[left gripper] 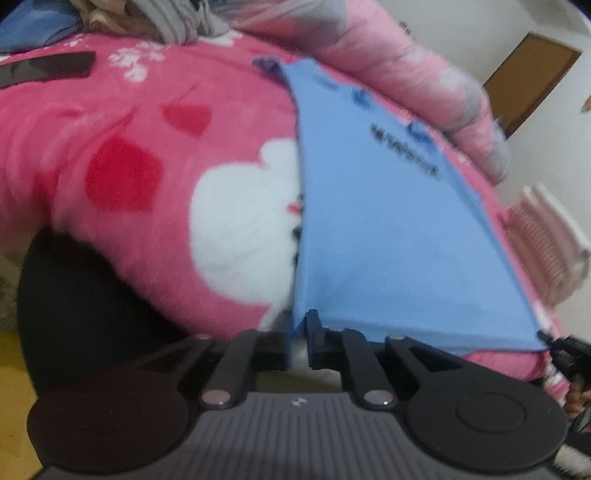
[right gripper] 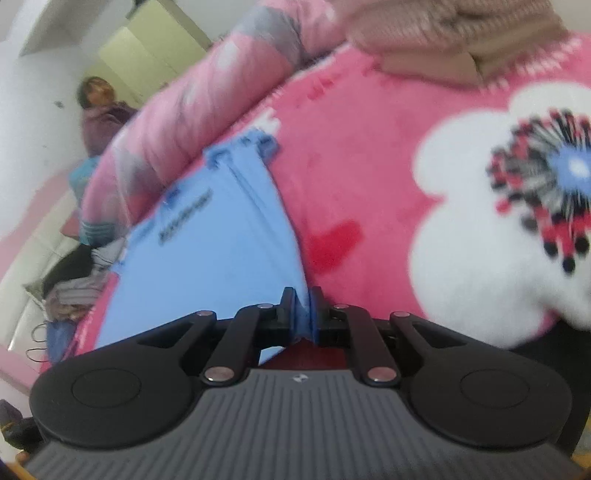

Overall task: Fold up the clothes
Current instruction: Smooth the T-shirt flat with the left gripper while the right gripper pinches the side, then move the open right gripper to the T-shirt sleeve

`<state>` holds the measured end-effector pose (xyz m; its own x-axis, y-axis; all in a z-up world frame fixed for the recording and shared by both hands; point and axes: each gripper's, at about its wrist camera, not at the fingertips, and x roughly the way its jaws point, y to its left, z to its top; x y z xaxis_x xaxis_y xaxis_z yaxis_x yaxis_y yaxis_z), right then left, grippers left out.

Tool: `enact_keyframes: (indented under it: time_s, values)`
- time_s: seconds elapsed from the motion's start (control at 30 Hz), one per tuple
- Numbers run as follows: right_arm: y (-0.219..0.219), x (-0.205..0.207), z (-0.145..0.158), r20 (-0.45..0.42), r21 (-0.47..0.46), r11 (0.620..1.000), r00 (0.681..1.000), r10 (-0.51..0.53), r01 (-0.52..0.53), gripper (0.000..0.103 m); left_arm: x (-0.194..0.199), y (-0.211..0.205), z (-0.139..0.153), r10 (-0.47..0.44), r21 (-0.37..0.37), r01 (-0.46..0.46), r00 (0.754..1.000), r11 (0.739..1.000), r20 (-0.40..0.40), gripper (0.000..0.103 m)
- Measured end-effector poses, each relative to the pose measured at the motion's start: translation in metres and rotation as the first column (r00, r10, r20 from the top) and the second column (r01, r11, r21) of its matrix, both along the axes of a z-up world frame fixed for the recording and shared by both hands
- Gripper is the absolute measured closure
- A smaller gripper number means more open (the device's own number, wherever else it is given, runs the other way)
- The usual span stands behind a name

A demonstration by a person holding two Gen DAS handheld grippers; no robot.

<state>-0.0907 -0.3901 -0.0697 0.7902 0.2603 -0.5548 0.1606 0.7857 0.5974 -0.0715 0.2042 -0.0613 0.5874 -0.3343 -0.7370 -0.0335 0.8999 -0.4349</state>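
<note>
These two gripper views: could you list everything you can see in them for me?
Blue garment: one, light blue with dark lettering, spread on the blanket, near edge held at two corners.
Blanket: one, pink with white flowers and red patches, under the garment.
Quilt: one, pink and grey, rolled along the far side.
Clothes pile: beige knitwear, far right on the blanket.
Door: one, brown, in the white wall.
Person: one, in the background, blurred.
Left gripper: black, shut on the garment's corner.
Right gripper: black, shut on the other corner.
</note>
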Motion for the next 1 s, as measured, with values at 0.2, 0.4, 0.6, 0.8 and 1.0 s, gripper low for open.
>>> enact_keyframes:
  time_s: [0.2, 0.4, 0.6, 0.8, 1.0]
  values:
    - [-0.016, -0.012, 0.004, 0.027, 0.025, 0.998, 0.998, -0.058, 0.057, 0.076, -0.006, 0.013, 0.020, 0.047, 0.085, -0.050, 0.998, 0.995, 0.034, 0.060]
    - [-0.032, -0.005, 0.020, 0.090, 0.006, 0.994, 0.990, -0.108, 0.107, 0.062, 0.018, 0.017, 0.051, 0.074, 0.084, -0.084, 0.991, 0.993, 0.112, 0.056]
    - [-0.029, 0.048, 0.038, 0.102, 0.007, 0.998, 0.993, -0.065, 0.065, 0.062, 0.070, -0.011, 0.068, 0.017, 0.051, -0.027, 0.983, 0.998, 0.181, 0.051]
    - [-0.029, 0.131, 0.055, 0.088, 0.071, 0.997, 0.996, 0.004, -0.010, 0.062, 0.131, -0.069, 0.064, -0.093, 0.064, 0.081, 0.968, 0.995, 0.231, 0.051]
    - [-0.030, 0.240, 0.043, -0.017, 0.221, 0.974, 0.998, 0.056, -0.051, 0.062, 0.175, -0.115, 0.044, -0.136, 0.114, 0.108, 0.951, 0.988, 0.277, 0.051]
